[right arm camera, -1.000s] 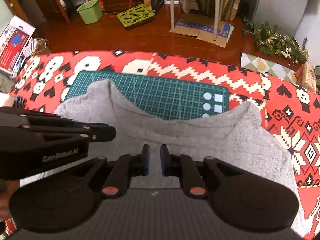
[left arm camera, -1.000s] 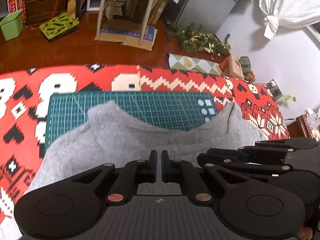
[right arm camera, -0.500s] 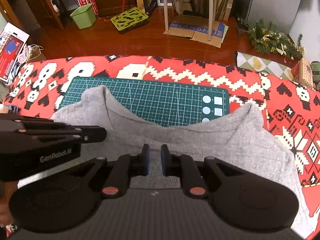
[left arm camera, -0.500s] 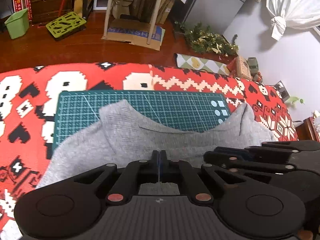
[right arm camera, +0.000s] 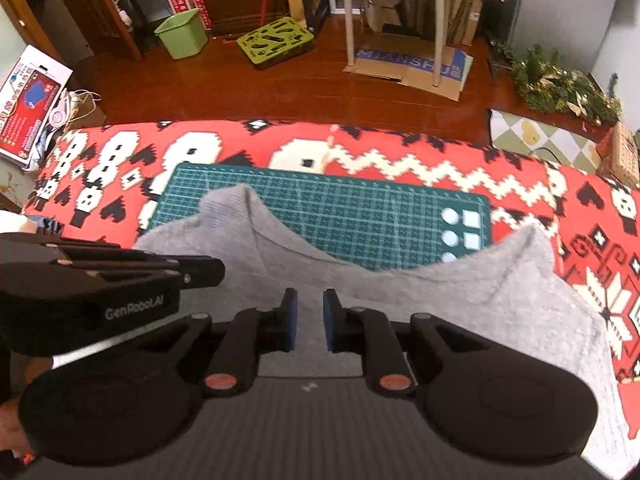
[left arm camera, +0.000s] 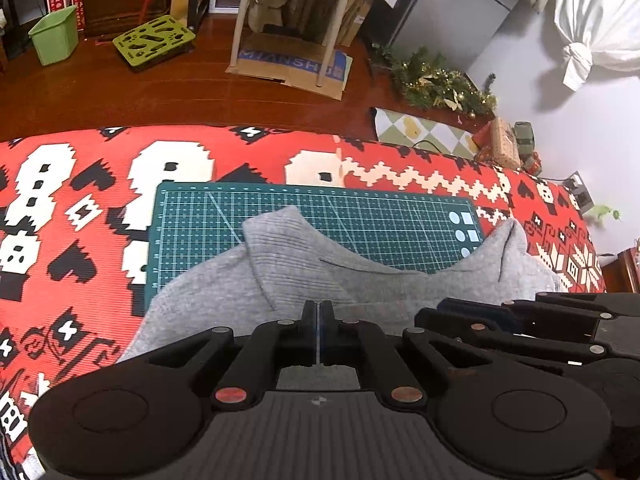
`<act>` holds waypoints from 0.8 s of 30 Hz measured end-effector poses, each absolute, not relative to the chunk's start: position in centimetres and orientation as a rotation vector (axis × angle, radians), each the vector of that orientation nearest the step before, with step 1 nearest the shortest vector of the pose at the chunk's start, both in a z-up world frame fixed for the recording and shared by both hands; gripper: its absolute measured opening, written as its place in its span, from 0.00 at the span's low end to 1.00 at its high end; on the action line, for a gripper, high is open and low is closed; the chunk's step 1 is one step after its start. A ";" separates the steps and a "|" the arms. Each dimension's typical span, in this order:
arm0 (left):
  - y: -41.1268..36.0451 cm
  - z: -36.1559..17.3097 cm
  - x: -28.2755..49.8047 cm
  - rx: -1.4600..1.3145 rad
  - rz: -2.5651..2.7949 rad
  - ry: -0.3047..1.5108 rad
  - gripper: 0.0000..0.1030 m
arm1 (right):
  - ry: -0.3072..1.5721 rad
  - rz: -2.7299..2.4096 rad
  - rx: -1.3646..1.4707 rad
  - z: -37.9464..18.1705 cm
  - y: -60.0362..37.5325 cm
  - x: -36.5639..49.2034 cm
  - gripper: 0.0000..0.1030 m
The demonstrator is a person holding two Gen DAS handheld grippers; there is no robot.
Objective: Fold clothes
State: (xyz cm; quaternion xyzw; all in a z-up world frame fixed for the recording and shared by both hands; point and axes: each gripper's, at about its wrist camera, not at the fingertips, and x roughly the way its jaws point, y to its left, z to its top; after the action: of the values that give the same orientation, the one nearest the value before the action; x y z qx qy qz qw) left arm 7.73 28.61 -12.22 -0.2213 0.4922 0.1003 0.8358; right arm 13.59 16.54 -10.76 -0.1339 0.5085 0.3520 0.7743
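Sweater (left arm camera: pixel 224 292), grey, lies partly on green cutting mat (left arm camera: pixel 360 216) over red patterned bench cover (left arm camera: pixel 80 200); left claw (left arm camera: pixel 319 320) pinched together on its near edge, likely for folding; right claw (right arm camera: pixel 308 320) apart, ungripped.

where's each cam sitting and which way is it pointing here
Left wrist: sits on the left gripper, looking forward over its shut fingers at the grey knitted sweater on the green gridded cutting mat; the right gripper shows at the right edge.
Right wrist: sits on the right gripper, jaws apart, facing the same way; the left gripper enters from the left.
Shared: sweater, mat, red patterned blanket, lime green plastic bin.
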 end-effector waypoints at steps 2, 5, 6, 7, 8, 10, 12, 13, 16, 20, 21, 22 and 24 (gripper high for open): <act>29.2 -12.3 7.5 -0.476 0.219 1.044 0.01 | 1.099 0.774 -0.285 -10.7 17.4 13.7 0.14; 30.4 -12.4 7.1 -0.491 0.239 1.045 0.01 | 1.093 0.800 -0.296 -10.7 19.0 13.7 0.12; 30.9 -12.5 6.9 -0.500 0.246 1.046 0.01 | 1.092 0.809 -0.301 -10.7 19.7 13.7 0.11; 31.4 -12.5 6.8 -0.510 0.254 1.047 0.01 | 1.089 0.820 -0.307 -10.8 20.4 13.7 0.10; 31.9 -12.7 6.6 -0.518 0.262 1.048 0.01 | 1.086 0.830 -0.313 -10.9 21.0 13.8 0.09; 32.9 -12.9 6.4 -0.531 0.277 1.052 0.01 | 1.087 0.843 -0.322 -11.1 22.2 14.0 0.08; 33.8 -13.2 6.2 -0.548 0.287 1.053 0.01 | 1.088 0.854 -0.330 -11.5 23.4 14.3 0.08; 34.2 -13.3 6.1 -0.558 0.290 1.053 0.01 | 1.087 0.857 -0.336 -11.8 24.0 14.5 0.08; 35.1 -13.5 6.2 -0.574 0.292 1.051 0.01 | 1.081 0.858 -0.353 -12.5 25.6 15.2 0.07; 36.0 -13.5 6.3 -0.597 0.284 1.041 0.01 | 1.080 0.860 -0.373 -13.5 27.1 16.1 0.07; 36.2 -13.5 6.4 -0.609 0.277 1.037 0.01 | 1.081 0.863 -0.377 -13.5 27.2 16.1 0.07; 36.3 -13.5 6.5 -0.620 0.269 1.033 0.01 | 1.088 0.865 -0.382 -13.4 27.3 16.2 0.07; 36.3 -13.6 6.6 -0.623 0.255 1.035 0.01 | 1.095 0.878 -0.384 -13.0 27.3 16.3 0.07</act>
State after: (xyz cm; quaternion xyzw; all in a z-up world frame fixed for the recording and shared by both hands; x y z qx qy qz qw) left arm 6.64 36.35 -13.65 -0.2920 0.4853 0.1197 0.8154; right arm 16.32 27.28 -12.96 -0.1756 0.5005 0.4012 0.7468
